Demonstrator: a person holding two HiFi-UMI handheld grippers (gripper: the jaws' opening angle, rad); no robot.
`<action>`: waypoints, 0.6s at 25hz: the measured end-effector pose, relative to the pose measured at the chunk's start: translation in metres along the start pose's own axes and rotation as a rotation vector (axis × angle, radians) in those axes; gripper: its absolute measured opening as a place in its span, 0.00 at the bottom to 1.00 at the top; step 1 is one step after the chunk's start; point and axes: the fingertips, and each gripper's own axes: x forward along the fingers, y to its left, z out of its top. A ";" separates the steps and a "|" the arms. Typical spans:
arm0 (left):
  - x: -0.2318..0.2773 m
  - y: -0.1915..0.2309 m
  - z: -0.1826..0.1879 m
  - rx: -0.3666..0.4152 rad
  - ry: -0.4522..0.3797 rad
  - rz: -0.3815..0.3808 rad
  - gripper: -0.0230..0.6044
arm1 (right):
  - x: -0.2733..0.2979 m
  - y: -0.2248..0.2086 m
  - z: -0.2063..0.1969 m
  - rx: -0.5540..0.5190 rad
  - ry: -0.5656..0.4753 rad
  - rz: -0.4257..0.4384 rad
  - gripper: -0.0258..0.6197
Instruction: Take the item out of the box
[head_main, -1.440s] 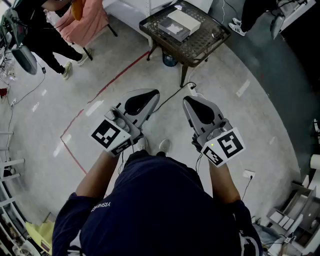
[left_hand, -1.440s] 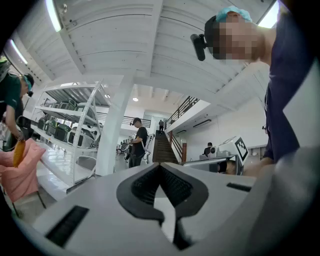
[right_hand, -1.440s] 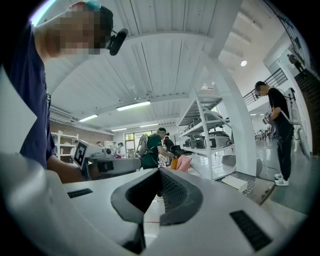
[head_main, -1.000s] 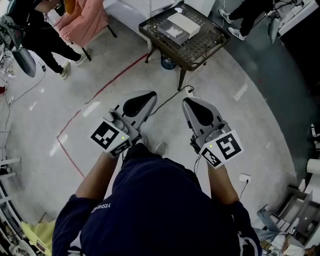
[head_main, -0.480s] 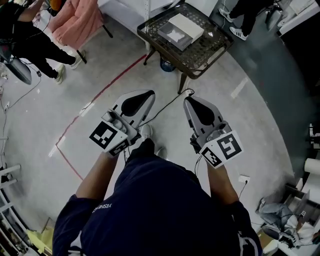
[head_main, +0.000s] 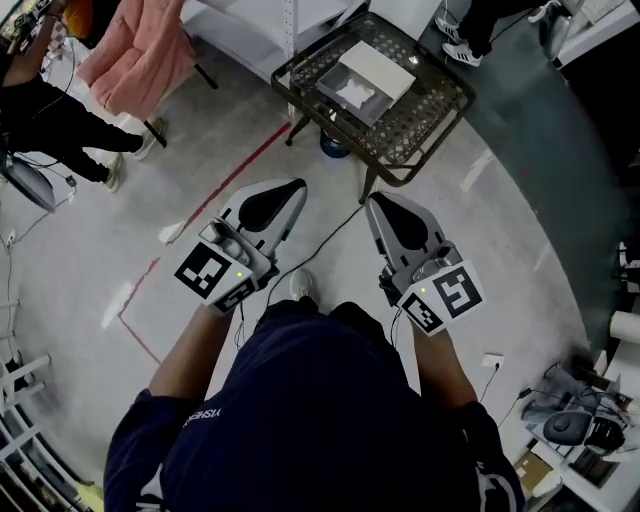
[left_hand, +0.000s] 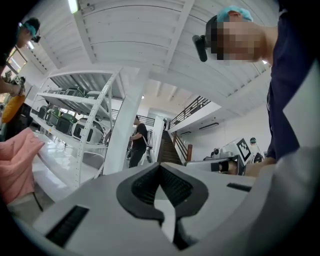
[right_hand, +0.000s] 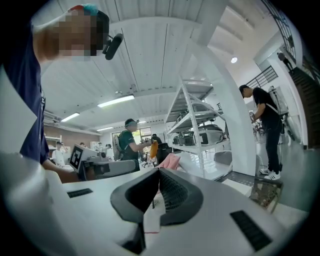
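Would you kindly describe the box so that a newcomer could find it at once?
Near the top of the head view stands a dark mesh-topped table. The box lies flat on it, the one pale rectangle against that dark top.

Navy short-sleeved shirt (head_main: 320, 420), white sleeve lettering (head_main: 203, 413); grey, black-padded left gripper (head_main: 287, 194) and right gripper (head_main: 384, 206) with black-and-white marker cubes (head_main: 213, 272).

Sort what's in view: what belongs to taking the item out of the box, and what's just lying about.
For the job:
- box on the mesh table
- left hand-held gripper and right hand-held gripper, both shut and empty

Lying about:
- pink cloth
- floor cable
- red floor line
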 end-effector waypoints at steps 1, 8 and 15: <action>0.003 0.008 -0.001 -0.002 0.008 -0.005 0.04 | 0.007 -0.004 0.001 0.001 0.000 -0.007 0.07; 0.026 0.053 -0.006 -0.015 0.031 -0.024 0.04 | 0.045 -0.033 0.006 0.002 -0.003 -0.044 0.07; 0.063 0.084 -0.011 -0.011 0.042 -0.030 0.04 | 0.072 -0.077 -0.004 0.034 0.006 -0.062 0.07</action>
